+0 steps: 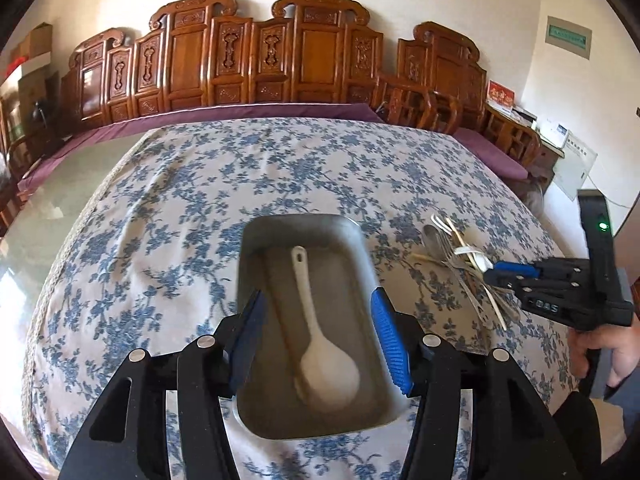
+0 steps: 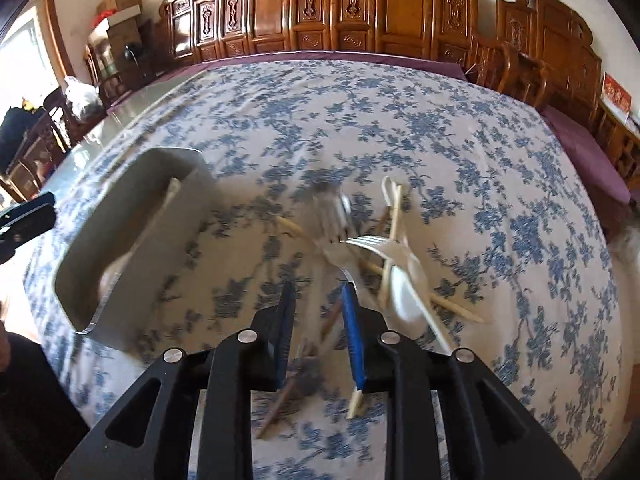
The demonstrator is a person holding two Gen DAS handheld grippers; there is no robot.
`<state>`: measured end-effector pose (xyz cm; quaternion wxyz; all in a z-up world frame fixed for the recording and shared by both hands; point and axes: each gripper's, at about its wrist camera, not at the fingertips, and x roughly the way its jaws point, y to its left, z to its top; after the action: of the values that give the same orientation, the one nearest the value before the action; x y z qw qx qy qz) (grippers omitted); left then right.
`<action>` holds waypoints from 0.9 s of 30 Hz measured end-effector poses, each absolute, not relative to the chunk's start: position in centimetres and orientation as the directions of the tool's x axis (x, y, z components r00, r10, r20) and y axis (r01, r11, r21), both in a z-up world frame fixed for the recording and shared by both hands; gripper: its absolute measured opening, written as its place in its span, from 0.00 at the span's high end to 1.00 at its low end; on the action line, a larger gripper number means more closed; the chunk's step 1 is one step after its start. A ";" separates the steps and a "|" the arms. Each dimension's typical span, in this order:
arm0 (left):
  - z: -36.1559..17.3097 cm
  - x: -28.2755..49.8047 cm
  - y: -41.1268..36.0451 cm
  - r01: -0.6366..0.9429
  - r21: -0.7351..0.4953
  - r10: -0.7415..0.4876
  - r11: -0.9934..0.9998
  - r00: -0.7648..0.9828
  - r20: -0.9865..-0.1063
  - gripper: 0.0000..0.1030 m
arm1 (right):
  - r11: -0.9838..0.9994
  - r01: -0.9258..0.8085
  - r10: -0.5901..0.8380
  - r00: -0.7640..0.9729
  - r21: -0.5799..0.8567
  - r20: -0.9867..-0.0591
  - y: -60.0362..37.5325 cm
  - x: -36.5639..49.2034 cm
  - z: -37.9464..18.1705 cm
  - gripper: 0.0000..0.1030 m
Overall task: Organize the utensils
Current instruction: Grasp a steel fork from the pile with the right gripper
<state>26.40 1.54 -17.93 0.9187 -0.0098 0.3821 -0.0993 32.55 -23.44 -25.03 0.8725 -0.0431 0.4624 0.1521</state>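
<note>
Lying in the tray (image 1: pixel 256 240), a white spoon (image 1: pixel 320 344); right view hides it.

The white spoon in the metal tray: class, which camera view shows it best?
The left wrist view: the white spoon lies whole in the metal tray, handle to bowl. The right wrist view shows only blurred slivers of it behind the tray's near wall.
</note>
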 end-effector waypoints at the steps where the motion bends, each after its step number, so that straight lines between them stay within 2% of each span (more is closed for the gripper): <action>1: -18.0 26.3 1.2 0.179 -0.089 -0.190 0.980 0.687 -0.701 0.50 | 0.950 -0.307 0.222 0.525 0.061 -0.822 -23.5 32.7 -25.2 0.75; 8: -18.7 26.1 -0.8 0.215 -0.076 -0.203 0.974 0.665 -0.718 0.50 | 0.948 -0.315 0.195 0.454 0.048 -0.870 -24.8 34.6 -27.9 0.75; 14: -18.8 26.0 -2.0 0.234 -0.072 -0.213 0.970 0.658 -0.723 0.50 | 0.936 -0.352 0.197 0.452 0.029 -0.870 -24.1 34.9 -28.3 0.75; 17: -18.9 25.7 -2.8 0.250 -0.060 -0.214 0.966 0.652 -0.727 0.50 | 0.931 -0.366 0.185 0.451 0.008 -0.873 -23.4 35.6 -28.6 0.80; 20: -18.6 25.3 -3.6 0.267 -0.053 -0.220 0.962 0.652 -0.726 0.50 | 0.932 -0.362 0.180 0.443 0.008 -0.878 -23.3 36.0 -28.6 0.89; 27: -18.7 24.5 -5.4 0.291 -0.041 -0.225 0.956 0.636 -0.738 0.50 | 0.913 -0.400 0.259 0.425 0.077 -0.867 -23.8 34.0 -27.8 0.92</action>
<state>24.53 -5.41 -18.72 0.9036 0.0410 0.4018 -0.1430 33.96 -23.83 -27.80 0.8412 -0.0705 0.4991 0.1958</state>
